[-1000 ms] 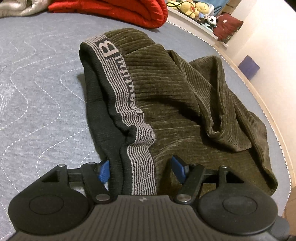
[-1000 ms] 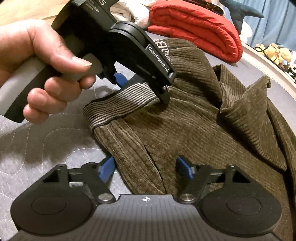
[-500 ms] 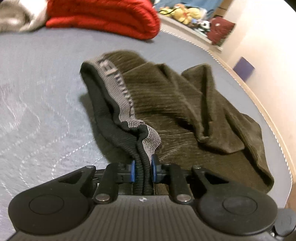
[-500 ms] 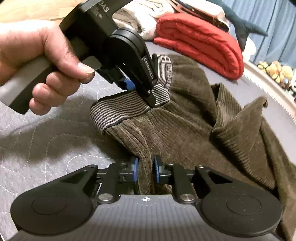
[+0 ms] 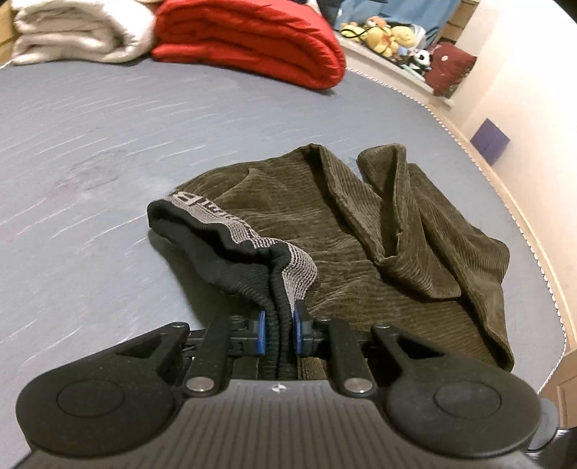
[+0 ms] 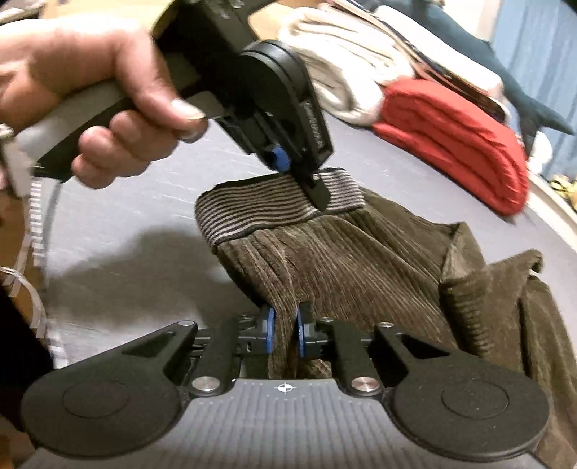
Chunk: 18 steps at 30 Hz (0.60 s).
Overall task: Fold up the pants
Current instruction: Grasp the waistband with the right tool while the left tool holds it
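Olive corduroy pants (image 5: 342, 223) lie crumpled on the grey-blue mattress (image 5: 90, 144), the legs bunched toward the right. Their striped grey-and-black waistband (image 5: 216, 231) is lifted at the near end. My left gripper (image 5: 277, 330) is shut on a gathered fold of that waistband. In the right wrist view a hand (image 6: 90, 90) holds the left gripper (image 6: 299, 175) above the waistband (image 6: 259, 209). My right gripper (image 6: 285, 330) is closing, its blue pads pressing a fold of corduroy (image 6: 360, 259) just below the waistband. Both grips hold the cloth off the mattress.
A folded red blanket (image 5: 252, 43) and a white blanket (image 5: 79, 32) lie at the far end of the mattress. Plush toys (image 5: 389, 32) sit on a ledge beyond. The mattress's piped edge (image 5: 505, 202) runs down the right, with a purple box (image 5: 488, 140) past it.
Both grippers stood open around the cloth; they have closed on it and risen, pulling the waistband end up and toward the cameras. The pants now look farther away and stretched.
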Each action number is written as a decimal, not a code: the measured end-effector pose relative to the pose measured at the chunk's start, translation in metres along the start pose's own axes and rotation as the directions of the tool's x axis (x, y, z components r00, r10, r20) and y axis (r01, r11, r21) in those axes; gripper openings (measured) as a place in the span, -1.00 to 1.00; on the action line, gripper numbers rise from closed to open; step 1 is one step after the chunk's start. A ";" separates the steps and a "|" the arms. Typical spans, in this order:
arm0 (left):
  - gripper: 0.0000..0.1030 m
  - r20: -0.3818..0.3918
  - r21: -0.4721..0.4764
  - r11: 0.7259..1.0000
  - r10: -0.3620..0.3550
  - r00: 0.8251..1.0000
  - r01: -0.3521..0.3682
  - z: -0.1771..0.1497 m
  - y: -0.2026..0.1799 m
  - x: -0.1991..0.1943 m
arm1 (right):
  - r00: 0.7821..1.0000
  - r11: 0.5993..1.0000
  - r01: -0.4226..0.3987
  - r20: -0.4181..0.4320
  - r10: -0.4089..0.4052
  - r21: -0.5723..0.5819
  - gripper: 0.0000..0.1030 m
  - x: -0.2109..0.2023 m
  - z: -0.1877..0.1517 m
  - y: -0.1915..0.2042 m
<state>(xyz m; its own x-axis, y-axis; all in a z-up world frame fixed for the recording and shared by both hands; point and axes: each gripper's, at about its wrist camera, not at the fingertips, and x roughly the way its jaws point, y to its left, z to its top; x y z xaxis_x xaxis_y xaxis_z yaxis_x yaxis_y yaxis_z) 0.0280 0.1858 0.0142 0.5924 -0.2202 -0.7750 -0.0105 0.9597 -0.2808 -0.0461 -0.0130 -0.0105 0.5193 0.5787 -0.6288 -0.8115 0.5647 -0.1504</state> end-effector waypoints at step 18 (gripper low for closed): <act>0.20 0.029 0.008 0.954 0.300 0.953 -0.301 -0.014 0.021 -0.048 | 0.999 0.998 -0.023 -0.033 0.021 -0.056 -0.23 -0.001 0.017 0.063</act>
<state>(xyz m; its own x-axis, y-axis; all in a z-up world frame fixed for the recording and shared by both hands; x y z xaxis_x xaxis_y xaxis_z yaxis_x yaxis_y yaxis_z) -0.0119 0.2136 0.0372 0.5847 0.0834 -0.8070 -0.1816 0.9829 -0.0300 -0.0930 0.0316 -0.0061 0.4930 0.5708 -0.6566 -0.8369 0.5173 -0.1787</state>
